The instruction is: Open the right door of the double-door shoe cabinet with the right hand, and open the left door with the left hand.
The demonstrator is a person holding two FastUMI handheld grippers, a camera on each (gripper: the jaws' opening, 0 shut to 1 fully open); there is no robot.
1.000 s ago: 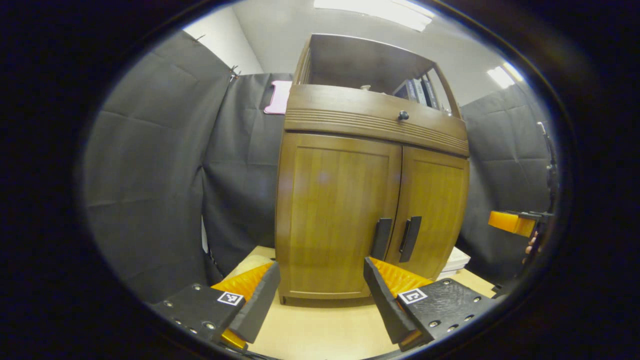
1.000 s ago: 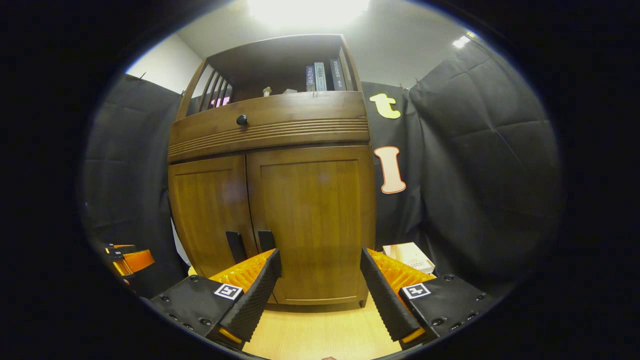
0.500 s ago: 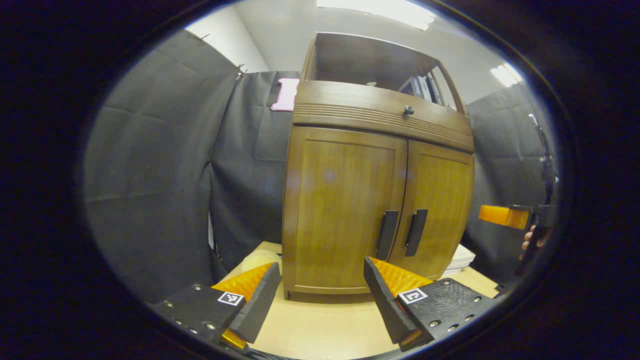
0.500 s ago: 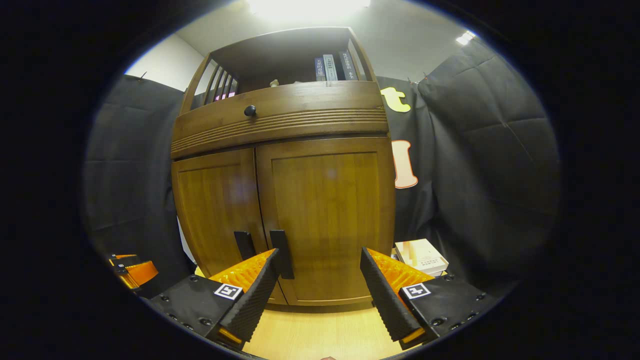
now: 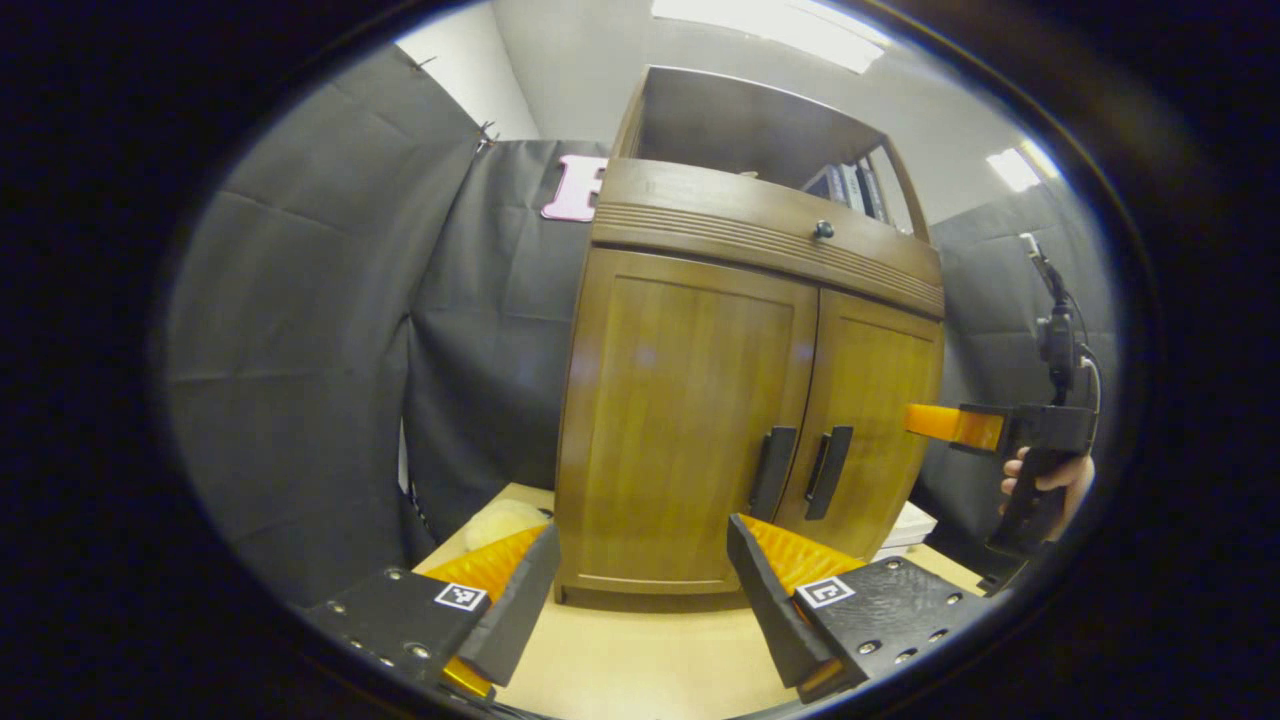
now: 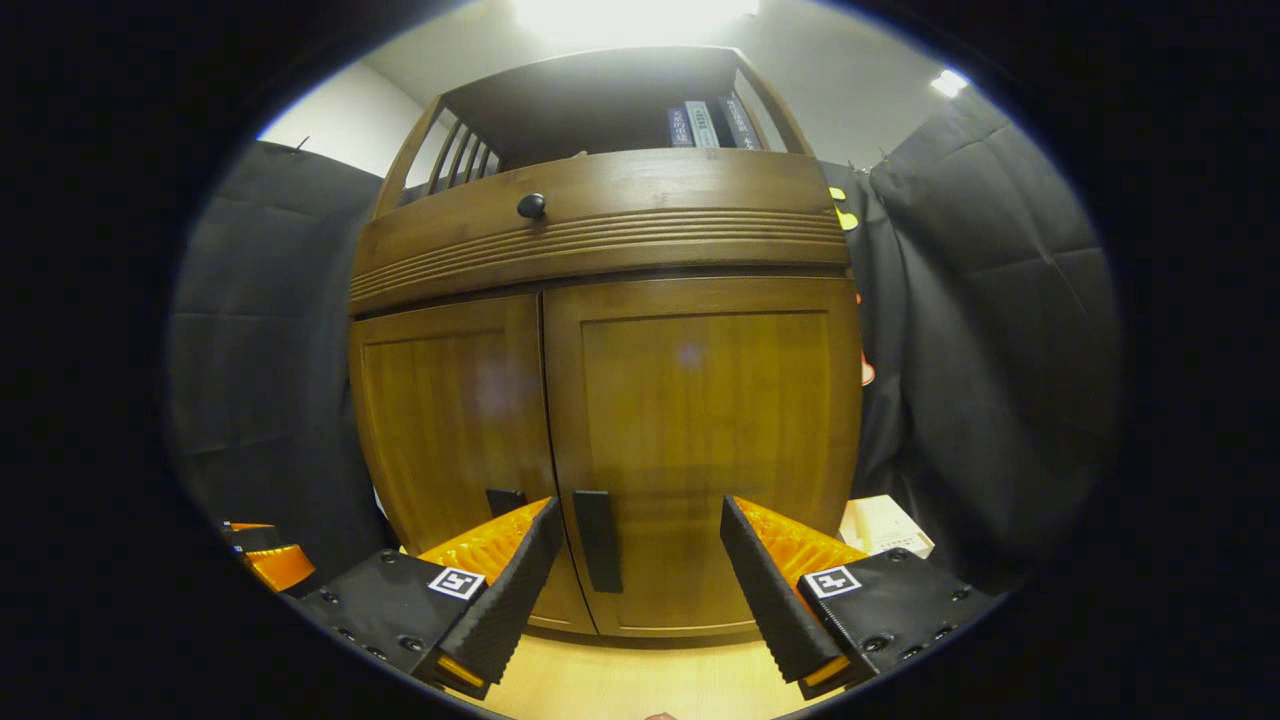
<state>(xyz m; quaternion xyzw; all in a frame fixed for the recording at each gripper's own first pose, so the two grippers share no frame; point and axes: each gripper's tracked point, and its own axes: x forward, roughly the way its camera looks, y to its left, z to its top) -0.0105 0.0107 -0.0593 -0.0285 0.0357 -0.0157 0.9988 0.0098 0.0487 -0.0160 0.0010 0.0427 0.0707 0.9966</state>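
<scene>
Black cloth hangs all round the booth, and on the pale wooden table (image 5: 640, 650) stands the shoe cabinet (image 6: 600, 250), both of its doors shut flush. Over the last second the right gripper (image 6: 640, 570) has closed in on it: the cabinet now looms much larger in the right gripper view, and the right door's handle (image 6: 597, 540) sits just inside the fingers' spread, beside the left-hand pad. From the left gripper view I can see that same tool, held in a hand (image 5: 1045, 478), now reaching in toward the right door (image 5: 875, 420), where a second ago it hung back at the edge. The left gripper (image 5: 640, 590) has barely moved and sits well back from the left door (image 5: 690, 420). Both claws are spread wide and hold nothing. I'd judge the right-hand approach nearly complete, with the grasp of the handle next; neither door has been pulled yet.
</scene>
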